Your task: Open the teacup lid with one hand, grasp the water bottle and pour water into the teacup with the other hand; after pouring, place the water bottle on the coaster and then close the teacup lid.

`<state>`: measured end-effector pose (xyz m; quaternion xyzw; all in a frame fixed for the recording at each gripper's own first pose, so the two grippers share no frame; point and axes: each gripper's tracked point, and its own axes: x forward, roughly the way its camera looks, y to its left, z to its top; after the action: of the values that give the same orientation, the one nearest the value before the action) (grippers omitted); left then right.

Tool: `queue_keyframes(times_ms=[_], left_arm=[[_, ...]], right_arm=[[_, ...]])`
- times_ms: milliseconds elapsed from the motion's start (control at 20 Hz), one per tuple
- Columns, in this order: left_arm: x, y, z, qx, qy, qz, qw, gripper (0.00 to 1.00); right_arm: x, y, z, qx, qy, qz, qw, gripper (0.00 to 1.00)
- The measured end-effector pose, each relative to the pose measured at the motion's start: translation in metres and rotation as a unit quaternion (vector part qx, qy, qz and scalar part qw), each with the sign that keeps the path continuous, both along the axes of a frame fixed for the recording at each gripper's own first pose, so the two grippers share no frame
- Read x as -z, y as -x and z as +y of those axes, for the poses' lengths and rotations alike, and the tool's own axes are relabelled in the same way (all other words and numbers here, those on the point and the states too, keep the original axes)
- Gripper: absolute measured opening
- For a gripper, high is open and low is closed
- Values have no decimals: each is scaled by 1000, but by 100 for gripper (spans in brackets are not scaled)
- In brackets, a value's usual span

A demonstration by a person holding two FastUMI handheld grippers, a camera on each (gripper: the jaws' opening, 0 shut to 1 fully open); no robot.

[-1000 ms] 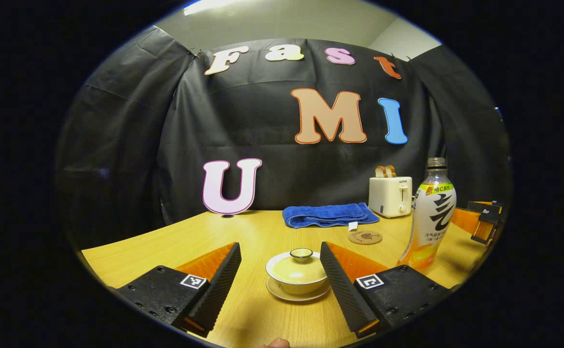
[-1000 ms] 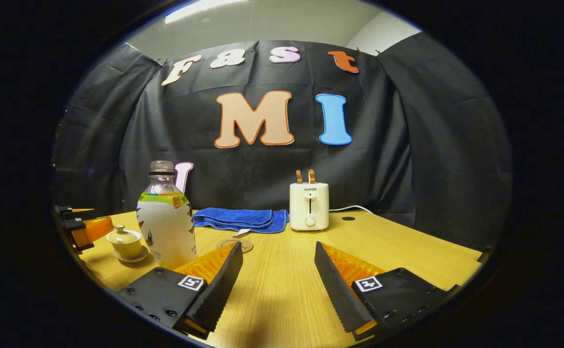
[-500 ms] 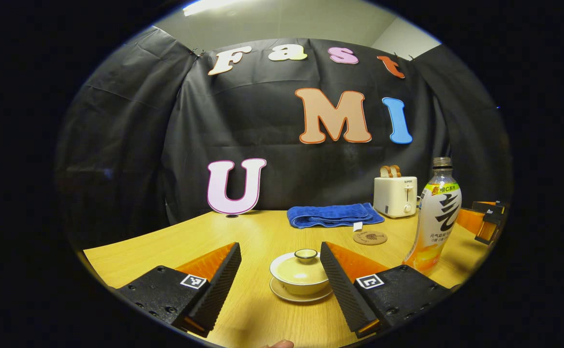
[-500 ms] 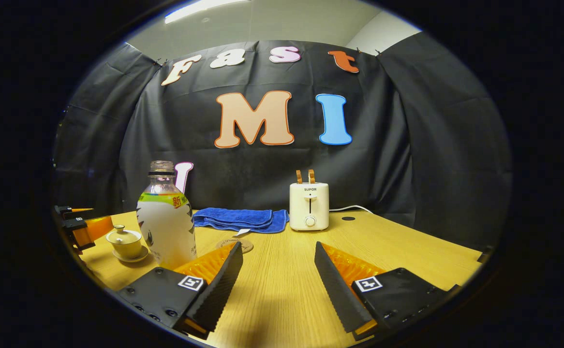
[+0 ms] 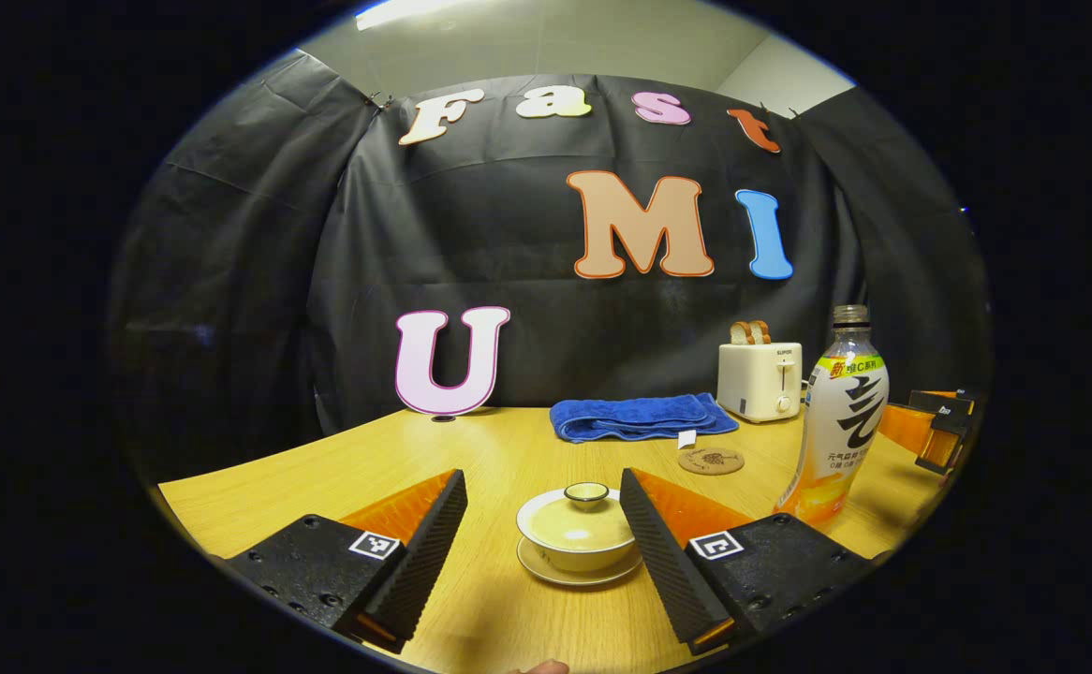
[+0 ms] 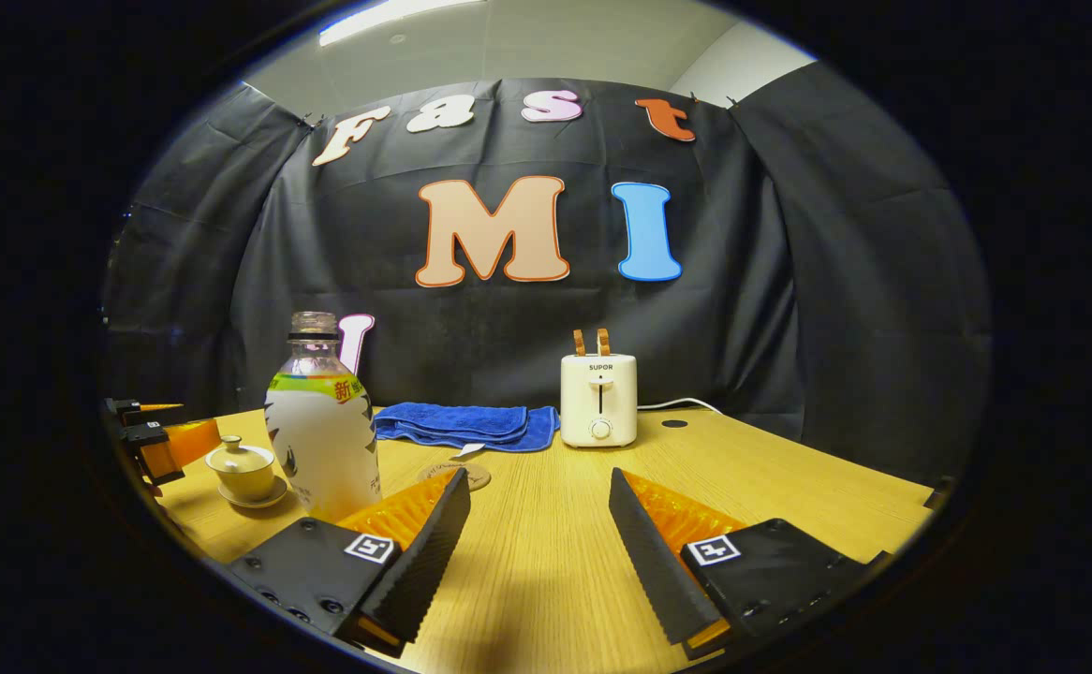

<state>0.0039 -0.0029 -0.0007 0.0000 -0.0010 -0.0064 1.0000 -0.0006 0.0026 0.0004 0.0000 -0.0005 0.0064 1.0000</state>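
Observation:
A cream lidded teacup [image 5: 579,538] on its saucer stands on the wooden table [image 5: 490,449], just ahead of my open left gripper [image 5: 542,494], lying between its two fingers without touching them. The water bottle [image 5: 841,417], uncapped and upright, stands to the right; the round cork coaster [image 5: 710,460] lies behind the cup. In the right gripper view the bottle [image 6: 321,426] stands left of my open right gripper [image 6: 537,487], with the teacup [image 6: 242,470] further left, beside the other gripper [image 6: 148,435], and the coaster [image 6: 457,473] partly hidden behind my left finger.
A folded blue towel [image 5: 640,417] and a cream toaster [image 5: 759,379] holding toast stand near the back wall. In the right gripper view the toaster [image 6: 598,398] has a white cord running right. A small dark hole [image 6: 674,423] marks the tabletop.
The left gripper view swayed slightly right and then back, so the teacup sits about where it was a second ago. The right gripper has not moved.

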Motion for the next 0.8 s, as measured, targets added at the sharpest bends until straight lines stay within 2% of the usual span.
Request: queue_keyframes(times_ms=[150, 300, 350, 400, 450, 500, 800], left_arm=[[2, -2, -10, 23, -7, 2, 1000, 96], [6, -10, -14, 32, -19, 15, 999, 95], [9, -12, -17, 38, -23, 23, 999, 95], [10, -13, -18, 43, -26, 30, 998, 95], [12, -14, -18, 45, -28, 35, 998, 95], [14, -15, -19, 47, -29, 41, 998, 94], [20, -27, -19, 50, -12, 67, 996, 89]], right_arm=[[1, 0, 2, -4, 0, 0, 1000, 94], [0, 0, 2, -6, 0, 0, 1000, 96], [1, 0, 3, -7, 0, 0, 1000, 93], [1, 0, 4, -9, -1, 0, 1000, 96], [1, 1, 4, -10, -1, 0, 1000, 93], [1, 1, 4, -11, -1, 0, 1000, 96], [1, 1, 5, -14, -1, 1, 1000, 96]])
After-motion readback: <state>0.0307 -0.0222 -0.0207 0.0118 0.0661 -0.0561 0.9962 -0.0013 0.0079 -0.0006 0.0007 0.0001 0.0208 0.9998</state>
